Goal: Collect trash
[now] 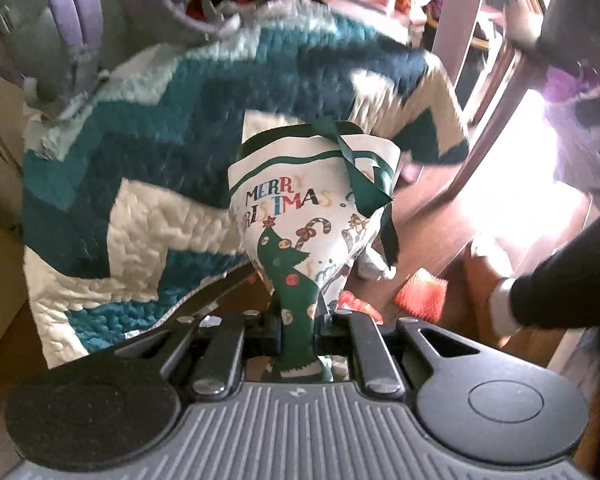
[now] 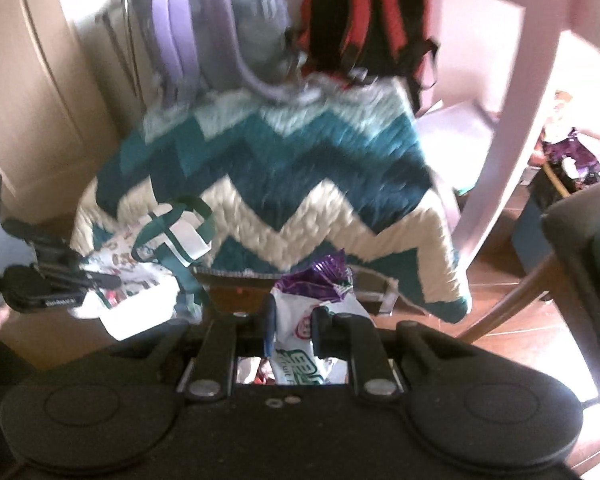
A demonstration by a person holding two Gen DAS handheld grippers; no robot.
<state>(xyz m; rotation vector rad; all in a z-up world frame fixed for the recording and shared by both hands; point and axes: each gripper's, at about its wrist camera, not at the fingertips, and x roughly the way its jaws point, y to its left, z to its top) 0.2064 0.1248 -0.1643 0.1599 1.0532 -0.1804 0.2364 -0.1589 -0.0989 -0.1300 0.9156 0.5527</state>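
Note:
My left gripper (image 1: 298,316) is shut on a white "Merry Christmas" gift bag (image 1: 300,216) with green ribbon handles, holding it up in front of a zigzag quilt. In the right wrist view the same bag (image 2: 140,264) hangs at the lower left, held by the left gripper (image 2: 96,278). My right gripper (image 2: 294,320) is shut on a crumpled white and purple snack wrapper (image 2: 314,300), to the right of the bag and a little apart from it.
A teal, blue and white zigzag quilt (image 2: 300,184) drapes over a seat. A grey-lavender backpack (image 2: 220,28) and a red-black backpack (image 2: 364,16) stand behind it. White furniture legs (image 2: 500,128) and a dark chair (image 2: 588,248) stand right. Red scraps (image 1: 420,292) lie on the wooden floor (image 1: 432,216).

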